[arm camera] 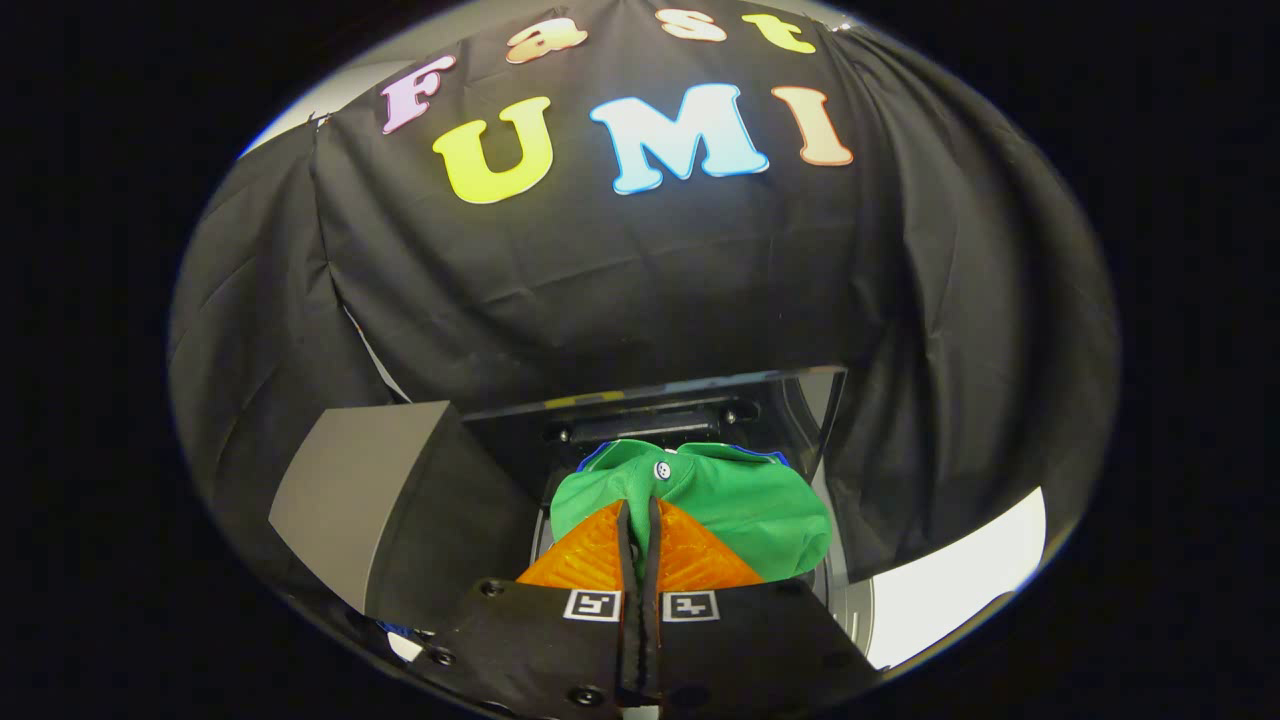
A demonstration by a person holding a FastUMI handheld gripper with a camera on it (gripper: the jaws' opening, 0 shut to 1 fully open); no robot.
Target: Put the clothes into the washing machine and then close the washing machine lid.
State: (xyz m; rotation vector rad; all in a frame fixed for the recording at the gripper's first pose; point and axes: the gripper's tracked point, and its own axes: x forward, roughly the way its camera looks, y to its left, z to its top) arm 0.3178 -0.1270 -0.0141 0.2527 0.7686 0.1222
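Note:
My gripper (637, 512) is shut on a green garment (740, 505) with a white button and a blue edge; a fold of the cloth is pinched between both fingers. The garment hangs bunched just ahead of the fingertips, above the open top of the washing machine (850, 600). The machine's clear lid (700, 400) stands raised behind the garment, against the black cloth wall. The drum below is mostly hidden by the garment and the fingers.
A grey box-like block (370, 490) stands to the left of the machine, close beside the fingers. A white surface (960, 580) shows to the right of the machine.

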